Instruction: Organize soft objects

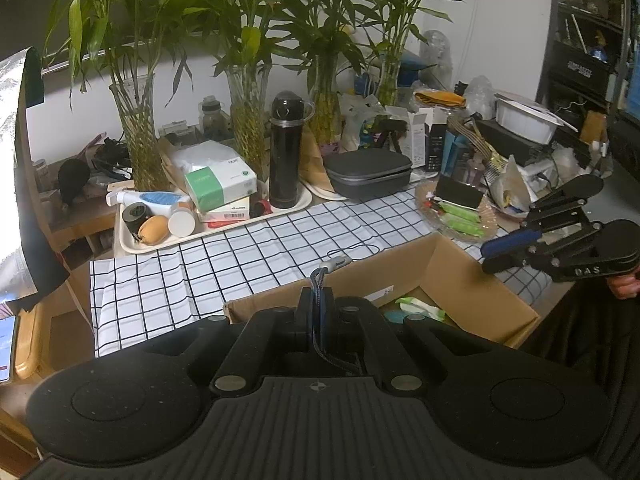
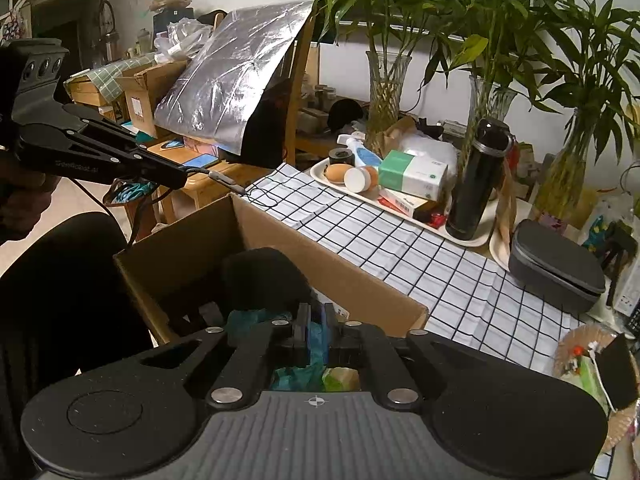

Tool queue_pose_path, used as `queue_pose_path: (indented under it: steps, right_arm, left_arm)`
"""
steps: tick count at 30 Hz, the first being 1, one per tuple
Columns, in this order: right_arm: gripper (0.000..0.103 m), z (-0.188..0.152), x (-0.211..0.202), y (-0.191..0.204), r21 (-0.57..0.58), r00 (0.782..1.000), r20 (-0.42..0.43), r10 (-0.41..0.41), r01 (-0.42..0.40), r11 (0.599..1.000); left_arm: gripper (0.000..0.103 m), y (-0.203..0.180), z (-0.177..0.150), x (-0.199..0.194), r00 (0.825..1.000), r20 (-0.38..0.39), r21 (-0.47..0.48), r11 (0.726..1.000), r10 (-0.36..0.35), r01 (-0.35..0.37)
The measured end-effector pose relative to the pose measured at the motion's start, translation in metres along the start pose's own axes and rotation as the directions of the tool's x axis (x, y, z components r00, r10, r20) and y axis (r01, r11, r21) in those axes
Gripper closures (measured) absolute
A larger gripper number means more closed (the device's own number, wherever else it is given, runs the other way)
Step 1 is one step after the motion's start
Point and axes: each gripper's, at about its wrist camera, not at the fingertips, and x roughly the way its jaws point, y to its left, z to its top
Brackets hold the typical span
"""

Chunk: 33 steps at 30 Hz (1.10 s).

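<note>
An open cardboard box (image 1: pixel 452 276) stands at the near edge of the checked tablecloth (image 1: pixel 224 268). In it lie a green-white packet (image 1: pixel 420 306), a teal cloth (image 2: pixel 256 318) and a black soft lump (image 2: pixel 264 276). My left gripper (image 1: pixel 318 292) is shut on a braided cable whose silver plug (image 1: pixel 338 262) sticks out past its tips; in the right wrist view that gripper (image 2: pixel 182 178) hovers by the box's left corner. My right gripper (image 2: pixel 318 312) hangs over the box, its jaws a narrow slit apart. The teal cloth shows below them, and nothing is pinched in the left wrist view (image 1: pixel 485 258).
A white tray (image 1: pixel 132 246) holds a tissue box (image 1: pixel 220 186), bottles and a black flask (image 1: pixel 285 152). Behind stand glass vases (image 1: pixel 138 132) of bamboo. A grey zip case (image 1: pixel 368 172) and a glass dish (image 1: pixel 456 216) sit right. A foil-draped wooden chair (image 2: pixel 232 76) stands left.
</note>
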Motion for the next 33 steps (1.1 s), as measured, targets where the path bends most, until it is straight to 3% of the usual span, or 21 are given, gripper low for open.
queue_pose_path:
  steps: [1, 2, 3, 4, 12, 16, 17, 18, 19, 20, 21, 33]
  right_arm:
    - [0.079, 0.0, -0.001, 0.0, -0.004, 1.0, 0.002, 0.002, -0.002, 1.0]
    - [0.05, 0.0, -0.002, 0.0, -0.006, 1.0, 0.008, 0.013, -0.013, 1.0]
    - [0.008, -0.001, -0.003, 0.001, -0.008, 1.0, 0.016, 0.016, -0.016, 1.0]
    - [0.002, -0.001, -0.005, 0.002, -0.013, 1.0, 0.03, 0.003, -0.003, 1.0]
    - [0.0, 0.0, 0.0, -0.004, -0.001, 0.997, 0.029, -0.069, 0.069, 0.998]
    - [0.0, -0.001, 0.001, -0.002, -0.011, 0.997, 0.026, -0.075, 0.075, 0.997]
    - [0.0, -0.002, 0.0, -0.001, -0.016, 0.997, 0.025, -0.079, 0.079, 0.997]
    - [0.0, -0.003, 0.0, 0.0, -0.019, 0.996, 0.023, -0.082, 0.082, 0.996]
    - [0.0, -0.004, 0.0, 0.0, -0.021, 0.996, 0.02, -0.086, 0.086, 0.996]
    - [0.0, -0.005, 0.0, 0.001, -0.022, 0.996, 0.018, -0.088, 0.088, 0.996]
    - [0.0, -0.006, 0.0, 0.002, -0.023, 0.996, 0.017, -0.088, 0.088, 0.996]
    - [0.0, -0.009, -0.001, 0.005, -0.007, 0.995, 0.01, -0.103, 0.103, 0.995]
  left_arm:
    - [0.1, 0.0, 0.0, 0.0, 1.0, 0.0, 0.001, 1.0, 0.0, 0.0]
    - [0.1, 0.0, 0.0, 0.0, 1.0, 0.0, 0.001, 1.0, 0.001, -0.001]
    - [0.1, 0.0, 0.0, 0.0, 1.0, -0.001, 0.001, 1.0, 0.001, -0.001]
    - [0.1, 0.0, 0.0, 0.0, 1.0, 0.0, 0.001, 1.0, 0.001, -0.001]
    - [0.1, -0.002, -0.003, 0.002, 1.0, -0.009, 0.006, 1.0, -0.002, 0.002]
    - [0.097, -0.007, -0.008, 0.012, 0.997, -0.078, 0.048, 0.999, -0.019, 0.023]
    - [0.09, -0.008, -0.01, 0.015, 0.995, -0.096, 0.06, 0.998, -0.011, 0.017]
    - [0.069, -0.01, -0.012, 0.018, 0.994, -0.11, 0.072, 0.997, 0.001, 0.007]
    - [0.054, -0.01, -0.014, 0.019, 0.993, -0.115, 0.081, 0.997, 0.013, -0.003]
    - [0.029, -0.01, -0.016, 0.019, 0.994, -0.11, 0.089, 0.996, 0.023, -0.014]
    - [0.021, -0.01, -0.018, 0.018, 0.995, -0.093, 0.093, 0.995, 0.033, -0.024]
    - [0.021, 0.0, -0.019, 0.015, 0.989, -0.134, -0.002, 0.998, 0.059, -0.06]
